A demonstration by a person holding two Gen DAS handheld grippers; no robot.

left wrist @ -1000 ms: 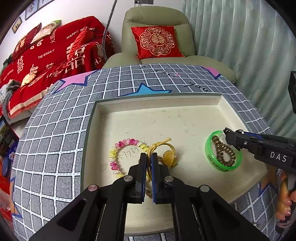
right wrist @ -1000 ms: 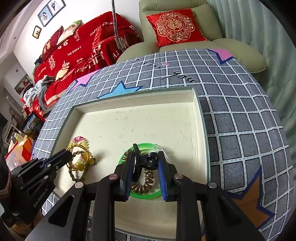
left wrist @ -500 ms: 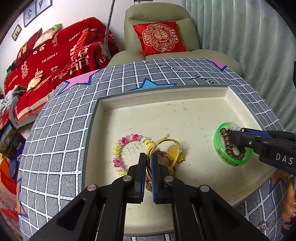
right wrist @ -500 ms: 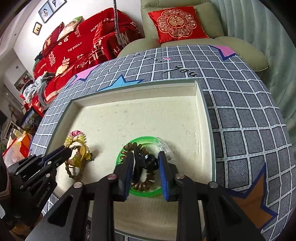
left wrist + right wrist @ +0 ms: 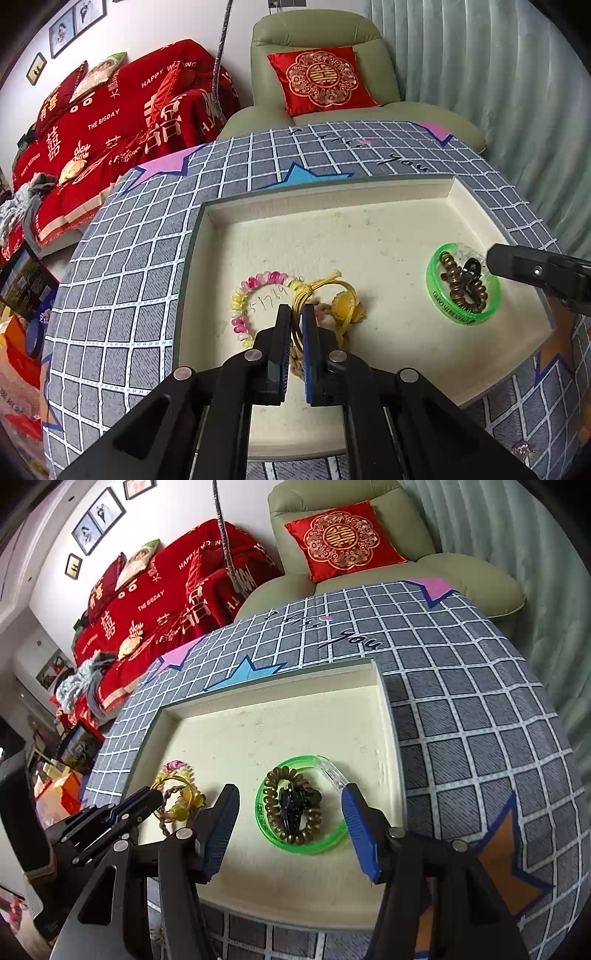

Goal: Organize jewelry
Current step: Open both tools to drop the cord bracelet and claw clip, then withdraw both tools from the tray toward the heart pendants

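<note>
A cream tray [image 5: 332,210] lies on the checked tablecloth. My left gripper [image 5: 295,314] is shut on a yellow cord bracelet [image 5: 343,291] with an amber charm, next to a pink and yellow bead bracelet [image 5: 243,295] and a braided cord. My right gripper [image 5: 290,805] is open and empty above a green bangle [image 5: 301,845]. Inside the bangle lie a brown coil hair tie [image 5: 273,812] and a black hair clip [image 5: 295,805]. The bangle also shows in the left wrist view [image 5: 436,299].
The grey checked tablecloth [image 5: 480,720] surrounds the tray. A green armchair with a red cushion [image 5: 321,79] stands behind the table. A red-covered sofa [image 5: 110,122] is at the back left. A curtain [image 5: 498,74] hangs at the right.
My right gripper opened and let go of the black hair clip, which now lies inside the green bangle. It drew back a little. My left gripper stays shut on the yellow cord.
</note>
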